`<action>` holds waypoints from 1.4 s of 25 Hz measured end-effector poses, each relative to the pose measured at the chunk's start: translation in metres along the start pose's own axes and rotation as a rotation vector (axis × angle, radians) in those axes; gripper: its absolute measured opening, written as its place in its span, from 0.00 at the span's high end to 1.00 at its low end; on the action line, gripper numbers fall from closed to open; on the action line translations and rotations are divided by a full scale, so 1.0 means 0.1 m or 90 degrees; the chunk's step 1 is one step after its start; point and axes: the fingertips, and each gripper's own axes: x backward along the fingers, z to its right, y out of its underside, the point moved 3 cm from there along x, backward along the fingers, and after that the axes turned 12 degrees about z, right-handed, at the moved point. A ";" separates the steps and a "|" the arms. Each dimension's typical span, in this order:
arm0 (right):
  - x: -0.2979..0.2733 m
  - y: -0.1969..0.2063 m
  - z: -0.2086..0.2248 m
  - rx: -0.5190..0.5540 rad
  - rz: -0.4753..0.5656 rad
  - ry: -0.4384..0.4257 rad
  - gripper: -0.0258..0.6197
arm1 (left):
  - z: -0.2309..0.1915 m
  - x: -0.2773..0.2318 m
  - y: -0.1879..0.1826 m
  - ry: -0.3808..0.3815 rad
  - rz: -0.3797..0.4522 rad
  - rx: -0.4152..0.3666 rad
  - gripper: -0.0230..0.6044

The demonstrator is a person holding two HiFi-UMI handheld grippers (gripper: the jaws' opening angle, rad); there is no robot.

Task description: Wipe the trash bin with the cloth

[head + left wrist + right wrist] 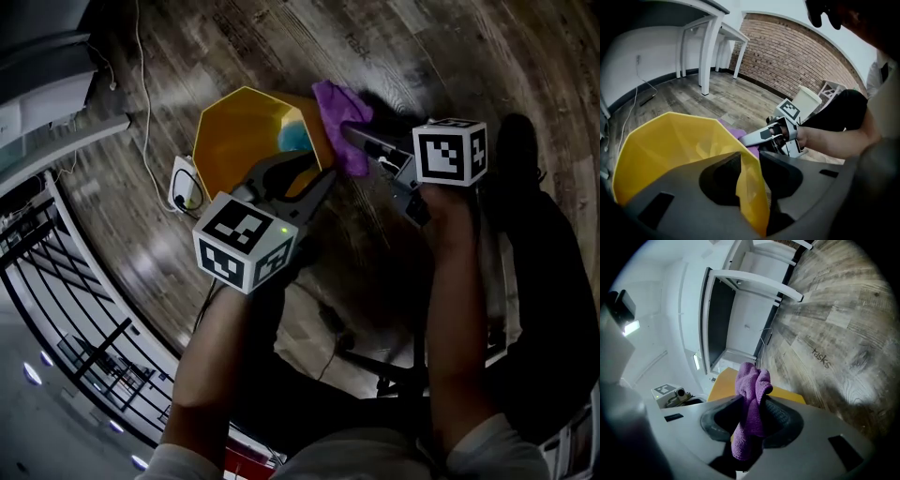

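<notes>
the left tool (305,180) pinches the rim of the yellow trash bin (239,136); the right tool (354,138) clamps the purple cloth (339,105), the bin just ahead. hard wiping could tug the thin rim loose.

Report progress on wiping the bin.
Done: the right gripper is clamped on the cloth, and the left gripper grips the wall of the bin to steady it. In hand: the cloth is at the bin's rim on the right gripper's side, apparently wiping there. Left: the rest of the bin. How much is already wiped does not show.
</notes>
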 end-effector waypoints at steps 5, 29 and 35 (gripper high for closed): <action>0.11 -0.04 -0.15 0.015 -0.007 -0.063 0.79 | 0.06 0.10 0.13 0.070 -0.052 -0.089 0.78; -0.33 0.20 0.58 0.063 -0.153 0.017 0.79 | 0.08 0.14 0.17 0.111 -0.077 -0.172 0.79; -0.44 0.42 1.08 0.093 -0.166 0.125 0.79 | 0.10 0.10 0.20 0.110 -0.070 -0.170 0.79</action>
